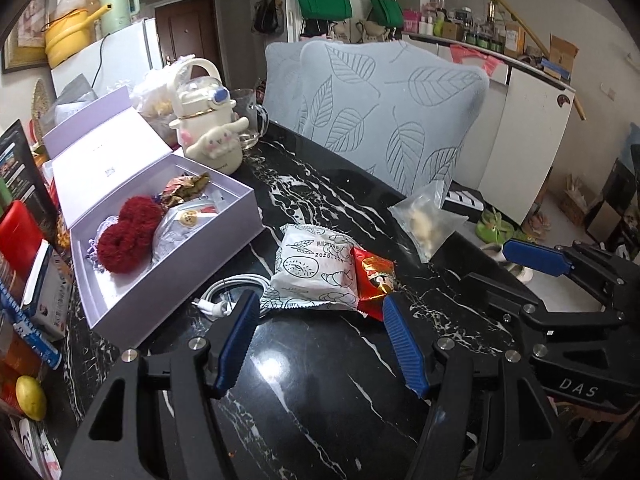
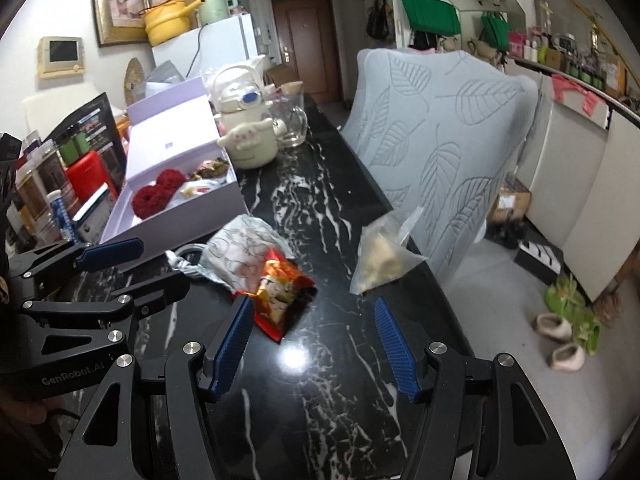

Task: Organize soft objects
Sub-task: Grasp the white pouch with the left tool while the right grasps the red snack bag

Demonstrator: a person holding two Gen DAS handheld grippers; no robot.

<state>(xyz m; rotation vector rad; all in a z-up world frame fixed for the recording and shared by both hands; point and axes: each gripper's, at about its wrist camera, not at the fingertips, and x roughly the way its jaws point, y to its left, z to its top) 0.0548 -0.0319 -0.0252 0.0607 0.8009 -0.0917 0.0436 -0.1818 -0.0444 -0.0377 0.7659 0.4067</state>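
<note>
A white bread packet lies on the black marble table, with a red snack packet against its right side and a clear bag of pale pieces farther right. An open lilac box at left holds a red knitted piece and small packets. My left gripper is open and empty just short of the white packet. My right gripper is open and empty, with the red packet by its left finger and the clear bag ahead.
A cream kettle with a plush dog, a glass mug and a white cable are on the table. A leaf-patterned cushion stands past the far edge. Boxes and a lemon crowd the left side.
</note>
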